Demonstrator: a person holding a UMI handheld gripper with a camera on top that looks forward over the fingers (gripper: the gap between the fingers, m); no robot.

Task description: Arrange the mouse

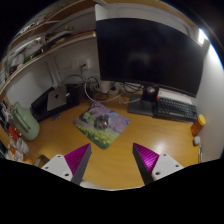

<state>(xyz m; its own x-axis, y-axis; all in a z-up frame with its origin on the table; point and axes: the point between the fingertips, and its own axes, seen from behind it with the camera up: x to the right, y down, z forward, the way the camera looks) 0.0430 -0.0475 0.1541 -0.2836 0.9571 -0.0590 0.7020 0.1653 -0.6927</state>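
A grey mouse (pixel 100 121) lies on a patterned green and purple mouse mat (pixel 104 122) on the wooden desk (pixel 150 132), well beyond my fingers and a little left of the gap between them. My gripper (pixel 111 160) is open and empty, hovering above the bare desk, with the magenta pads (pixel 78 157) spread wide apart. Nothing stands between the fingers.
A large dark monitor (pixel 148 52) stands at the back of the desk. A keyboard (pixel 176 104) lies to its right. A black box (pixel 60 97) sits at the back left, a pale green object (pixel 25 124) further left, and a small orange-topped item (pixel 199 122) at the right. Shelves hang above.
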